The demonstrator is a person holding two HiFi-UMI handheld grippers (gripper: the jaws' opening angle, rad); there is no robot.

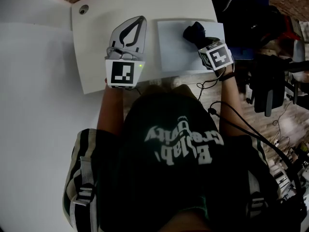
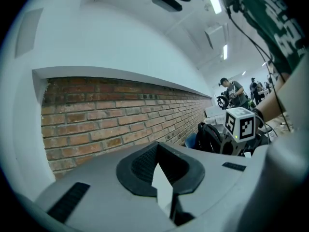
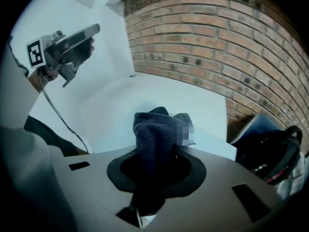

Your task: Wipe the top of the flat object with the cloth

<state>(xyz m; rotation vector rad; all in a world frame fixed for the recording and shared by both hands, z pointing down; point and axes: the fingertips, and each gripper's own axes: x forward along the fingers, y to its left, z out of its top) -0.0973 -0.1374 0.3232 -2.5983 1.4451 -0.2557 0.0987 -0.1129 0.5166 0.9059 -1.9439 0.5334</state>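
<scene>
A pale flat board (image 1: 176, 52) lies on the white table (image 1: 96, 57), toward its right end. My right gripper (image 1: 198, 36) is shut on a dark blue cloth (image 1: 194, 32), and the bunched cloth rests on the board's far right part. In the right gripper view the cloth (image 3: 155, 132) sticks out from between the jaws over the board (image 3: 113, 122). My left gripper (image 1: 139, 21) is held just left of the board, its fingertips meeting with nothing between them. It points up at the wall in the left gripper view.
A brick wall (image 2: 120, 115) runs behind the table. A dark backpack (image 1: 246, 13) and cables (image 1: 241, 124) lie to the right of the table. A round grommet (image 1: 84, 8) sits at the table's far left corner. People (image 2: 231, 88) stand far off.
</scene>
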